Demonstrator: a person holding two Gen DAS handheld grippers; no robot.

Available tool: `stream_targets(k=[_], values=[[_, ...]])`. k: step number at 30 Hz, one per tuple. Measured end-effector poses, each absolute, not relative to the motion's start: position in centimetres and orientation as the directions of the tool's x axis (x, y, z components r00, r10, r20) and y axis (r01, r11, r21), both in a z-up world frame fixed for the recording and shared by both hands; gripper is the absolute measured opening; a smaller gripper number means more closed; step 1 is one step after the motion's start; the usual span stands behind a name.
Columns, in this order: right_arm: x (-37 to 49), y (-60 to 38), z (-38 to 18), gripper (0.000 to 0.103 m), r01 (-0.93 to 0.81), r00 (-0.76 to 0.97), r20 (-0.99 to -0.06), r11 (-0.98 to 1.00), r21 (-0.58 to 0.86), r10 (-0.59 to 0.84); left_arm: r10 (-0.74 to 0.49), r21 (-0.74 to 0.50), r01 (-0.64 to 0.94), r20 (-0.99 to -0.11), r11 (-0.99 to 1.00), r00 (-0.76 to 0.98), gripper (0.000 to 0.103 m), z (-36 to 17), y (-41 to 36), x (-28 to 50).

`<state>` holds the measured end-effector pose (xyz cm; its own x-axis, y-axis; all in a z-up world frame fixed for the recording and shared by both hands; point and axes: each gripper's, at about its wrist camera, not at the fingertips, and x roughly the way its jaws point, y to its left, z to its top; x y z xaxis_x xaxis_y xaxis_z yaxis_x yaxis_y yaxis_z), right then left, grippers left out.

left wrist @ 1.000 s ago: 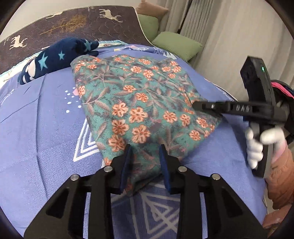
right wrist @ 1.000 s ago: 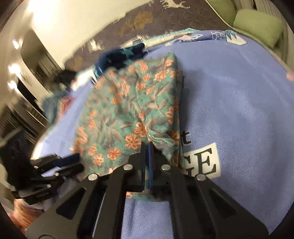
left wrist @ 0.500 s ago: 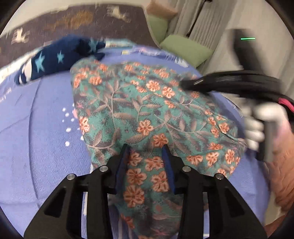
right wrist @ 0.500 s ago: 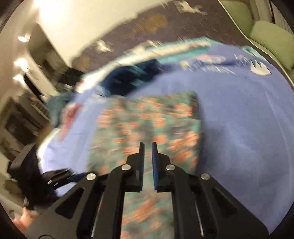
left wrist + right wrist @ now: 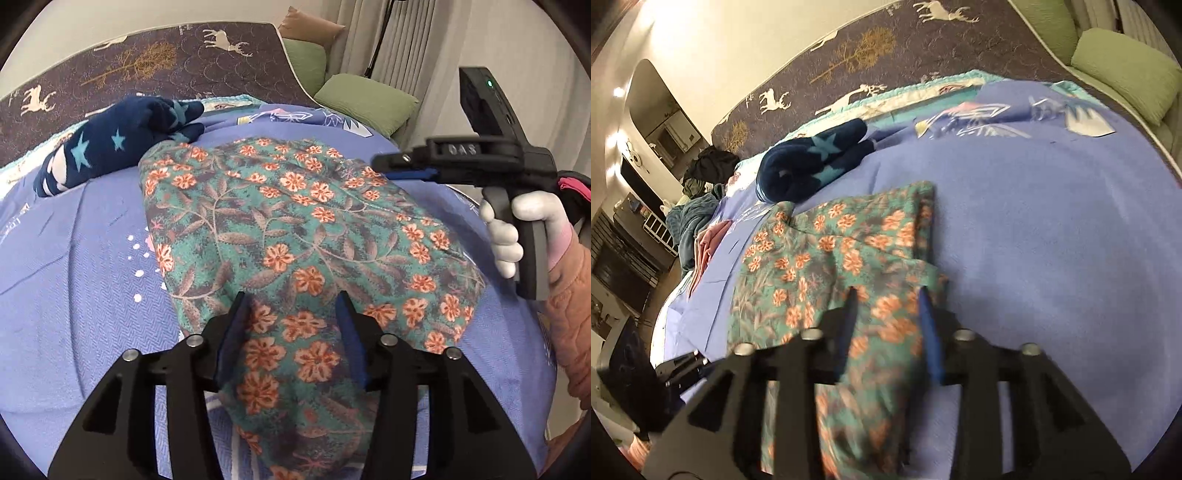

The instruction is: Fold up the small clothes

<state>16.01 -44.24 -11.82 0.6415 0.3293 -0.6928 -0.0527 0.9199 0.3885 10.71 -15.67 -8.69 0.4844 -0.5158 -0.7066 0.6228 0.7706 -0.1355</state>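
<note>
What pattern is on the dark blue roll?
Light blue stars on the roll, clearest in the left wrist view.

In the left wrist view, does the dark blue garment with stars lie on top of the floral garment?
No, the dark blue star garment lies on the blue bedcover beyond the floral garment, at its far corner.

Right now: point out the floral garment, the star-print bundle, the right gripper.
floral garment (image 5: 288,221), left wrist view, middle of top layer.
star-print bundle (image 5: 122,144), left wrist view, its middle.
right gripper (image 5: 888,295), right wrist view, midway between fingertips.
</note>
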Motion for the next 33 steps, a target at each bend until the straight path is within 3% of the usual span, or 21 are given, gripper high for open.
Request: stream_targets(k=[16, 20, 24, 27, 30, 31, 33], values=[[15.0, -44.8, -14.5, 0.059, -0.123, 0.545, -0.699, 0.868, 0.481, 0.464, -0.481, -0.097, 0.59, -0.692, 0.801, 0.539, 0.056, -7.2, -14.7, 10.9], [16.0, -43.9, -14.6, 0.067, -0.169, 0.518, -0.702, 0.862, 0.477, 0.49, -0.449, -0.113, 0.523, -0.68, 0.845, 0.579, 0.067, -6.7, -12.7, 13.8], [18.4, -42.9, -14.7, 0.07, -0.215, 0.489, -0.697, 0.847, 0.485, 0.524, -0.49, -0.24, 0.494, -0.733, 0.836, 0.472, 0.067, -8.5, -12.1, 19.5], [20.0, -42.6, -15.0, 0.071, -0.248, 0.474, -0.686, 0.831, 0.498, 0.552, -0.602, -0.386, 0.514, -0.713, 0.766, 0.361, 0.067, -9.9, -12.4, 22.7], [21.2, -42.2, -15.0, 0.071, -0.3, 0.462, -0.668, 0.812, 0.501, 0.583, -0.643, -0.433, 0.522, -0.689, 0.735, 0.334, 0.066, -10.3, -12.8, 24.3], [21.5, -42.1, -15.1, 0.066, -0.304, 0.463, -0.663, 0.808, 0.505, 0.588, -0.649, -0.44, 0.523, -0.685, 0.73, 0.33, 0.063, -10.4, -13.1, 24.7], [21.8, -41.9, -15.1, 0.043, -0.296, 0.466, -0.664, 0.81, 0.506, 0.585, -0.637, -0.431, 0.516, -0.694, 0.741, 0.334, 0.02, -10.5, -13.6, 25.3]])
